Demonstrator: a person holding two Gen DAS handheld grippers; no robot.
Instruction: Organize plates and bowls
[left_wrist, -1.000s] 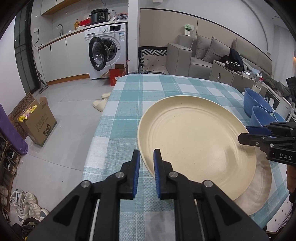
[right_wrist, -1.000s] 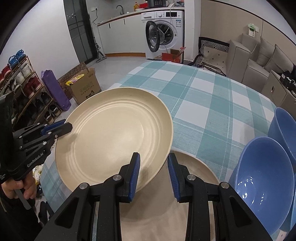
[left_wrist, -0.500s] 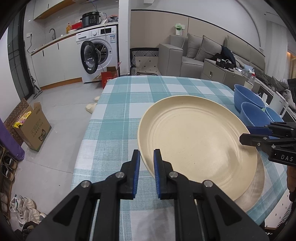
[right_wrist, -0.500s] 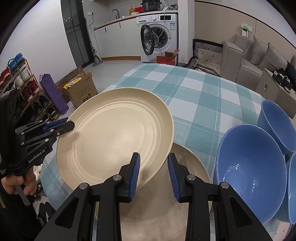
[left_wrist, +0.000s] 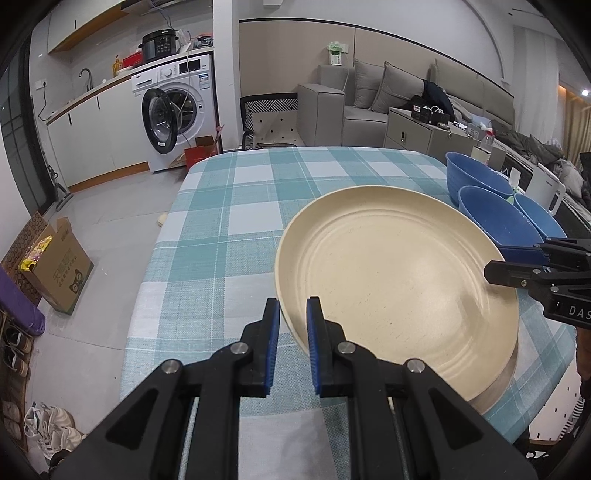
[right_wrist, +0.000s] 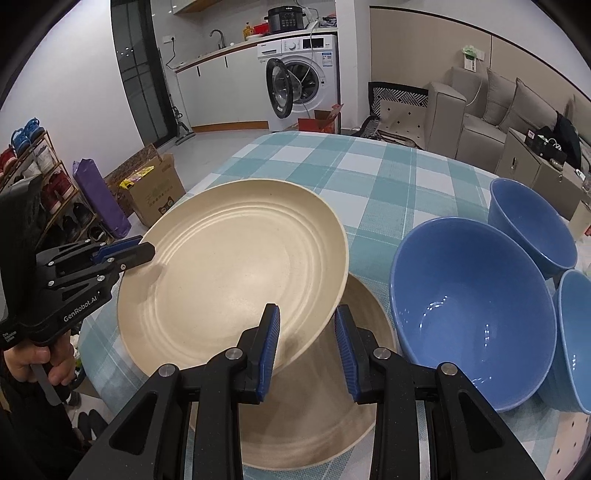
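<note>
Pinching the near rim of the round cream ribbed plate (left_wrist: 399, 269), the left gripper (left_wrist: 290, 345) carries it tilted above a second cream plate (right_wrist: 332, 417) lying flat on the checked desk (left_wrist: 236, 206). The right gripper (right_wrist: 306, 345) straddles the opposite rim, fingers (right_wrist: 345, 345) narrowly apart, apparently not clamping. Three blue bowls (right_wrist: 472, 310) crowd beside the stack; the lower plate lies nearer the right gripper, so lowering straight down should nest them.

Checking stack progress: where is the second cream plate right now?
In the right wrist view the lower plate lies on the checked tablecloth, beneath the lifted plate, left of the nearest blue bowl.
</note>
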